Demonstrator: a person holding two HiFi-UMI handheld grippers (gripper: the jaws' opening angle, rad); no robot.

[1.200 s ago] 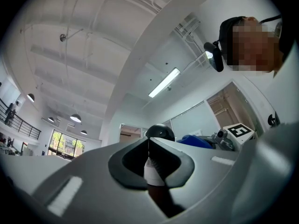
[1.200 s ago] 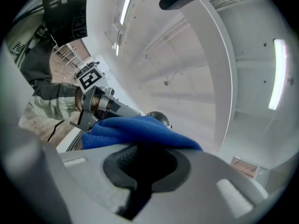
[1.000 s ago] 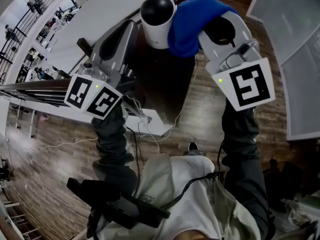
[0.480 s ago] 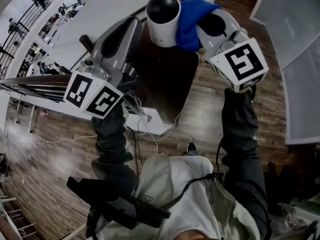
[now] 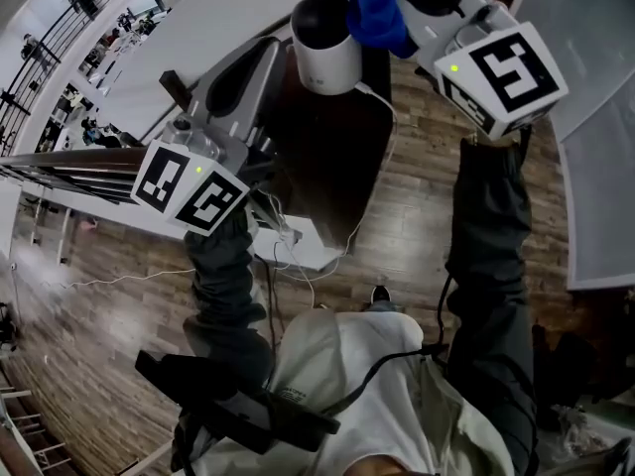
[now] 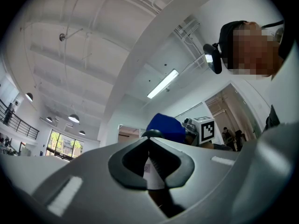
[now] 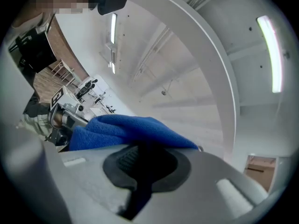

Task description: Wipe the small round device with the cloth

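Wood floor (image 5: 417,216) lies far below. The left gripper (image 5: 273,62) is clamped on the device (image 5: 325,43), a white cylinder with a black dome, holding it up in the air. The right gripper (image 5: 407,3) pinches the cloth (image 5: 377,8), which is bunched at the dome's right (touching or just beside, I cannot tell). The device looks hard, smooth, light and likely slippery, so it is best held by its white body. The cloth is soft and limp; any fold will do.
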